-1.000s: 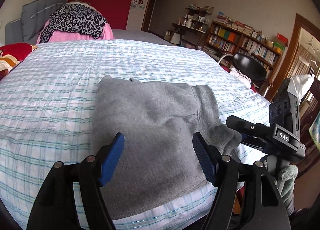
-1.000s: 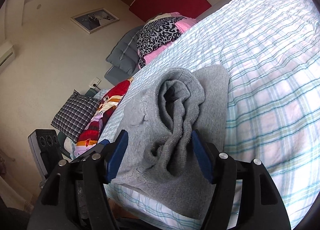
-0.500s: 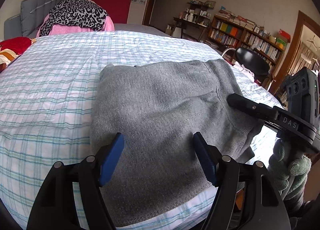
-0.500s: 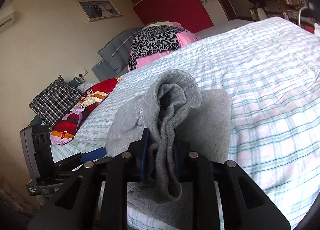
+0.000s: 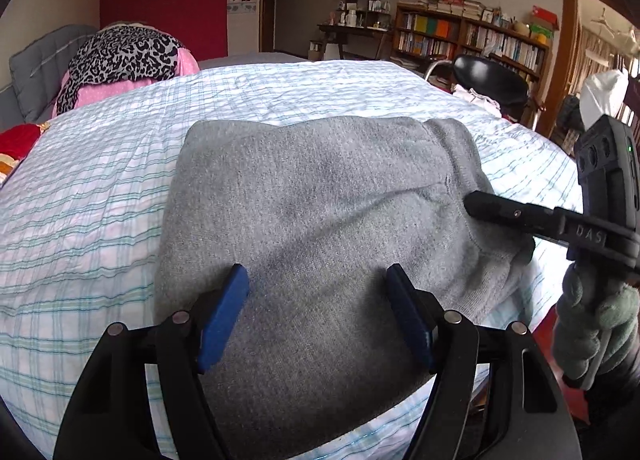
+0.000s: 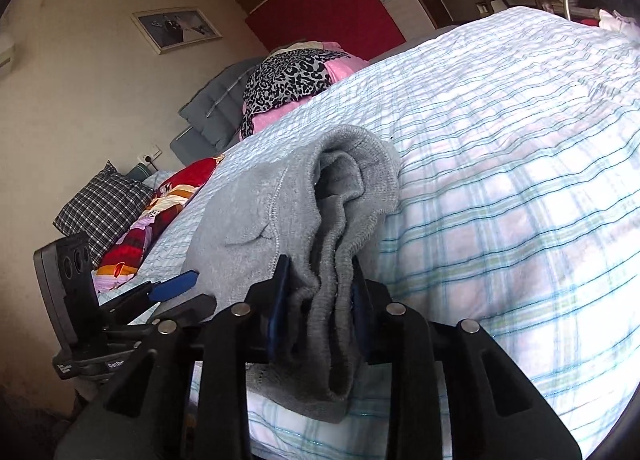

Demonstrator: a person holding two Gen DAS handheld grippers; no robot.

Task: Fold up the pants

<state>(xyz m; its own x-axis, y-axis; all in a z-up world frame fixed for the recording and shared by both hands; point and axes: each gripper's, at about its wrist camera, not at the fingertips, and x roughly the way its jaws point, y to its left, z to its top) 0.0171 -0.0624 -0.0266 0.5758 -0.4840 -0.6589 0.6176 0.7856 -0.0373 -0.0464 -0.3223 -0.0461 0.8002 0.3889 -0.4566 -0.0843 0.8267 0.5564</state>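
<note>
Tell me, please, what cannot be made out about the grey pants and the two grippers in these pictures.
- Left wrist view: the near edge of the grey pants is hidden behind the left gripper.
- Same view: the right gripper shows one finger only, so its jaws are unreadable there.
- Right wrist view: the right gripper covers the bunched fabric, so its layers cannot be counted.

White letters "DAS" on the right claw, other print unreadable
</note>
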